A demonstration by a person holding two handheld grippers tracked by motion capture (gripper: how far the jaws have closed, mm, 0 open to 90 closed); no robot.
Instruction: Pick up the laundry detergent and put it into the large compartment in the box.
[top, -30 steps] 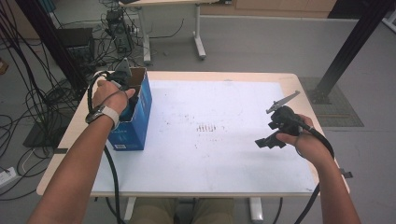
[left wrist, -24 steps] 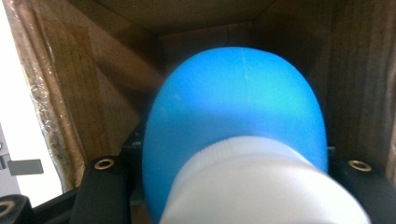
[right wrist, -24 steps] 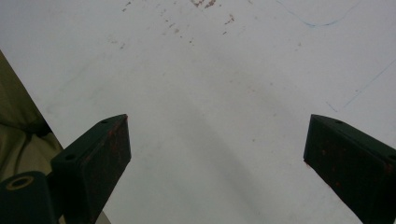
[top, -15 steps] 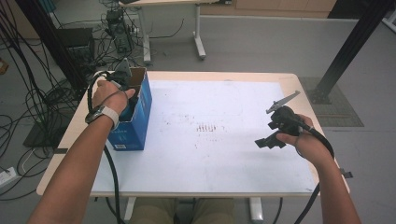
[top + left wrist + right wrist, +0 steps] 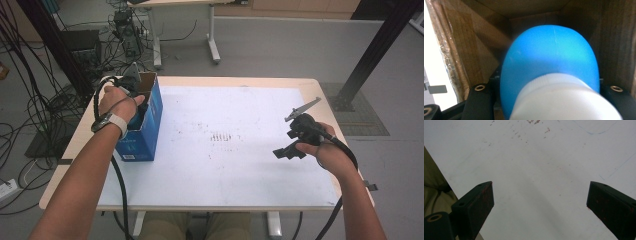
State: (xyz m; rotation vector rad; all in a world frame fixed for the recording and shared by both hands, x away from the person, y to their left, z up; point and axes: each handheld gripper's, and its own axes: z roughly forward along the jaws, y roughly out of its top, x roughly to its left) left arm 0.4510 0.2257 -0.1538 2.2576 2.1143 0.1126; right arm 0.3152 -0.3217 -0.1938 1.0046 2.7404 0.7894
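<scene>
Black two-jaw left gripper [image 5: 131, 82], black right gripper [image 5: 291, 147] with grey plate, trailing black cables, apparently white wristband [image 5: 116, 122], reddish jaw scuffs.

A blue bottle [image 5: 549, 62] with a white ribbed cap [image 5: 564, 100] is seen inside an open-topped blue cardboard box [image 5: 142, 122]. The bottle is lodged between the jaws of the left gripper [image 5: 547, 93], its cap end nearest the camera and its rounded body pointing deeper into the box. Brown inner box walls are seen around the bottle. The box is stood under the left gripper, well apart from the right gripper [image 5: 539, 202].
</scene>
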